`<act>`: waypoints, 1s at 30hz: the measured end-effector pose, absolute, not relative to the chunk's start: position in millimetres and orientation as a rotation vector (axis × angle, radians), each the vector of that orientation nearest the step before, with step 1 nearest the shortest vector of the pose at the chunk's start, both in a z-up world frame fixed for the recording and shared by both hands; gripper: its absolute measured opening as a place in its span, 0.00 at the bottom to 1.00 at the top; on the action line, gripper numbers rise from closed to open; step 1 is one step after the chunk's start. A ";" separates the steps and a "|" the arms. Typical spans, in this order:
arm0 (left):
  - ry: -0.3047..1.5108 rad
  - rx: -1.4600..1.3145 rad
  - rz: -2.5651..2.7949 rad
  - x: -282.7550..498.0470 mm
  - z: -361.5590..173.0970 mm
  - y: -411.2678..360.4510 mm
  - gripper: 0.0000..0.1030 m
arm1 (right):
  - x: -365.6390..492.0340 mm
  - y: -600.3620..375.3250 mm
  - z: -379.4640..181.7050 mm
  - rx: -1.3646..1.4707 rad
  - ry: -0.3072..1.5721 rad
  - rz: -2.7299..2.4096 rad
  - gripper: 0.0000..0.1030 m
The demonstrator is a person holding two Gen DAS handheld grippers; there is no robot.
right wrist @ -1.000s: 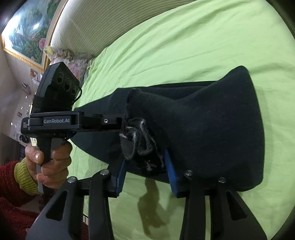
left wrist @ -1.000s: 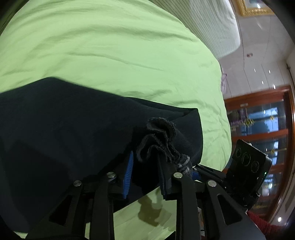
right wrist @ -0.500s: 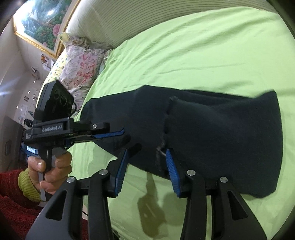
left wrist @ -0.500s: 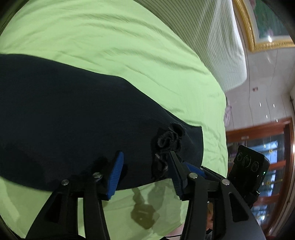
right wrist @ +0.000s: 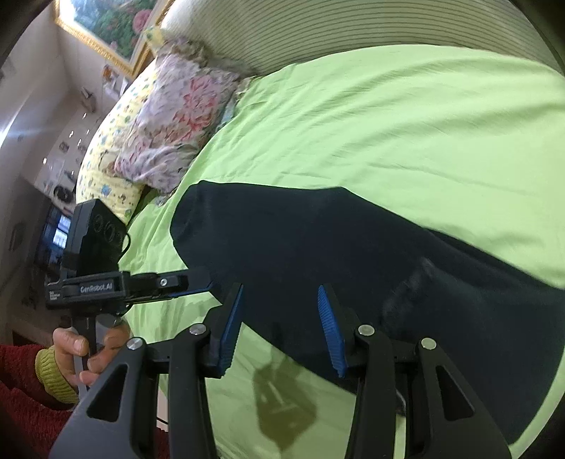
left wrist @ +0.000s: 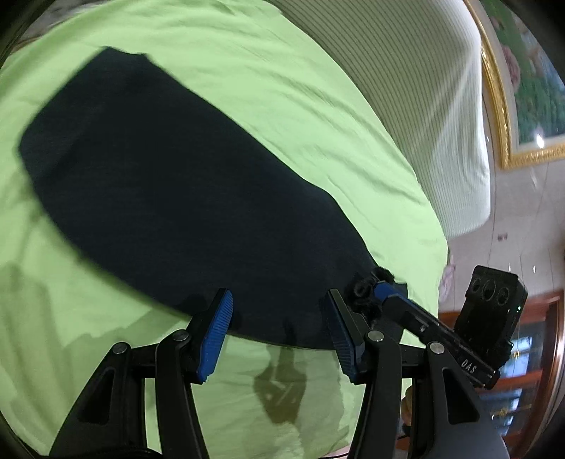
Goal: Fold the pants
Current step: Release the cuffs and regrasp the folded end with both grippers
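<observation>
A home bedroom: a bed (right wrist: 406,116) spread with a light green sheet, a floral pillow (right wrist: 176,123) and a yellow patterned one (right wrist: 106,155) at its head, a striped padded headboard (left wrist: 406,88), and a gold-framed flower painting (right wrist: 113,24) on the wall above.

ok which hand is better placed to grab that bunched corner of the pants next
right, probably: its open claw sits tip-first beside the bunched corner of the pants
</observation>
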State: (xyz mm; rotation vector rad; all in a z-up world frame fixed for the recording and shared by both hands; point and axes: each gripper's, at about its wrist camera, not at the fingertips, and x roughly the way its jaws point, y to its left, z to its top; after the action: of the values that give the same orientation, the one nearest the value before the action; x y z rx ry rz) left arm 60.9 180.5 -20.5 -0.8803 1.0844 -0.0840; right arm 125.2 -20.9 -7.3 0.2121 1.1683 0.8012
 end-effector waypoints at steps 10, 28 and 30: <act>1.009 -1.014 0.088 16.9 -30.4 250.9 0.54 | 152.2 44.0 -0.3 0.091 1.175 0.908 0.43; 0.955 -1.163 0.229 11.4 -63.5 303.1 0.56 | 200.7 142.3 -8.5 -0.105 1.205 1.039 0.44; 0.955 -1.167 0.237 15.6 -67.3 306.3 0.56 | 207.6 154.5 -12.1 -0.133 1.211 1.059 0.44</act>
State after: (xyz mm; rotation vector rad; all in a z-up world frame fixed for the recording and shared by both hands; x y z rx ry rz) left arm 15.6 306.3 -67.3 -1.1673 0.9554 0.2368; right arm 207.6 154.5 -12.1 -0.1331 1.2112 1.0593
